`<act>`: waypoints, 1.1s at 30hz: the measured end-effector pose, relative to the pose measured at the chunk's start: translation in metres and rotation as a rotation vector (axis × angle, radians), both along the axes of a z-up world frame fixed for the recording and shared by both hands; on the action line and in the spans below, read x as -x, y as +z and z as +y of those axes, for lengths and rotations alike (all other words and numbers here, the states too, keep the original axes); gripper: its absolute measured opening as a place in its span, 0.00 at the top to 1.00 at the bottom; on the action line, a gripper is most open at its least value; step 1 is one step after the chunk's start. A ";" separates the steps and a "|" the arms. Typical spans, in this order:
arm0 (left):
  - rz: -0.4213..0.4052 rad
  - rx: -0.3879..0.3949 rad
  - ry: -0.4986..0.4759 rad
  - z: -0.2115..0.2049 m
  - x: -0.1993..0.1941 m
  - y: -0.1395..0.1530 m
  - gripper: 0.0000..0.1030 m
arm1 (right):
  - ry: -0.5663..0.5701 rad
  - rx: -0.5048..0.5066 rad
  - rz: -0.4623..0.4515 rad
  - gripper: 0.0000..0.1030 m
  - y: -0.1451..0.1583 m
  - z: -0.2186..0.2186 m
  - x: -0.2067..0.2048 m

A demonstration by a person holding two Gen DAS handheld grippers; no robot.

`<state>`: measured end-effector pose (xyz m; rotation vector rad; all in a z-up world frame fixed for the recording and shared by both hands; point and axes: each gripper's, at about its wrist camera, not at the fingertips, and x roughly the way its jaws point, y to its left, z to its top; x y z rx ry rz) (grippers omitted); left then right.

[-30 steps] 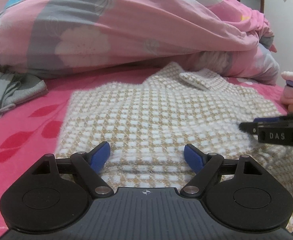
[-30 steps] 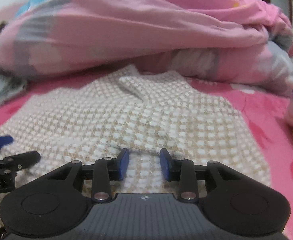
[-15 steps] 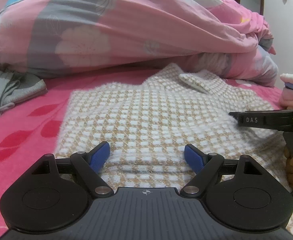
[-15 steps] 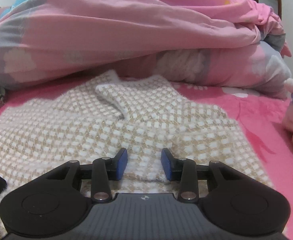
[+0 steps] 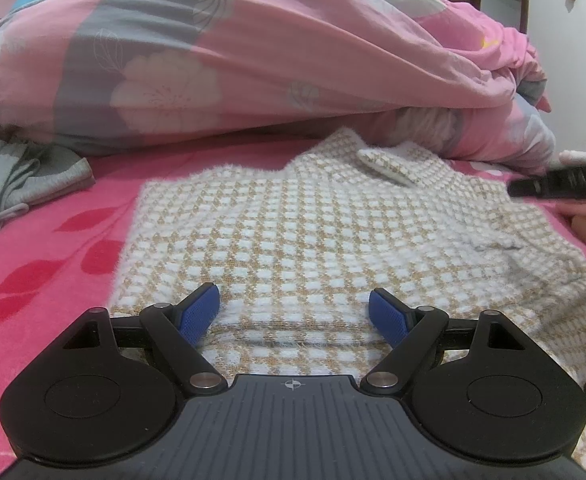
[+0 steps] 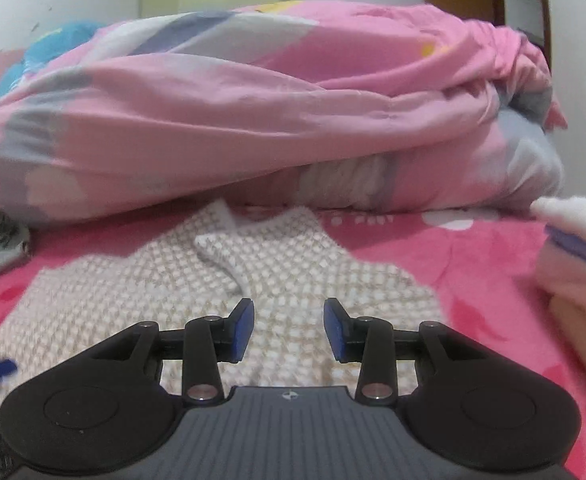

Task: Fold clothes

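Currently the checked knit sweater [image 5: 313, 220] lies flat on the pink bed [image 5: 53, 248]. Left gripper [image 5: 293, 312] hovers at its hem, jaws released wide. Right gripper [image 6: 288, 328] hangs above it, jaws parted, holding nothing.

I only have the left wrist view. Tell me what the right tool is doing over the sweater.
Observer: The right tool is open, its blue pads apart with nothing between them, poised over the checked sweater.
Operator: Report what lies right of the sweater.
Observer: A strip of pink sheet, then pale pink and white cloth with a purple band, at the picture's edge.
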<state>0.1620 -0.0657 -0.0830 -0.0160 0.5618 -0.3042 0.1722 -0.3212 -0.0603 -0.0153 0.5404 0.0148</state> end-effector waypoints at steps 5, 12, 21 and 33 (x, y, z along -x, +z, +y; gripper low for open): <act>0.000 -0.002 0.000 0.000 0.000 0.000 0.19 | 0.008 0.032 0.058 0.59 -0.047 -0.003 0.015; -0.001 -0.001 0.000 0.000 -0.001 0.000 0.19 | 0.021 0.083 0.087 0.58 -0.019 0.006 0.021; -0.002 -0.005 0.001 -0.001 0.000 -0.001 0.19 | 0.133 0.109 0.015 0.48 -0.053 0.014 0.052; -0.003 -0.010 0.003 -0.001 0.000 0.000 0.19 | 0.115 0.067 -0.048 0.48 -0.016 0.020 0.063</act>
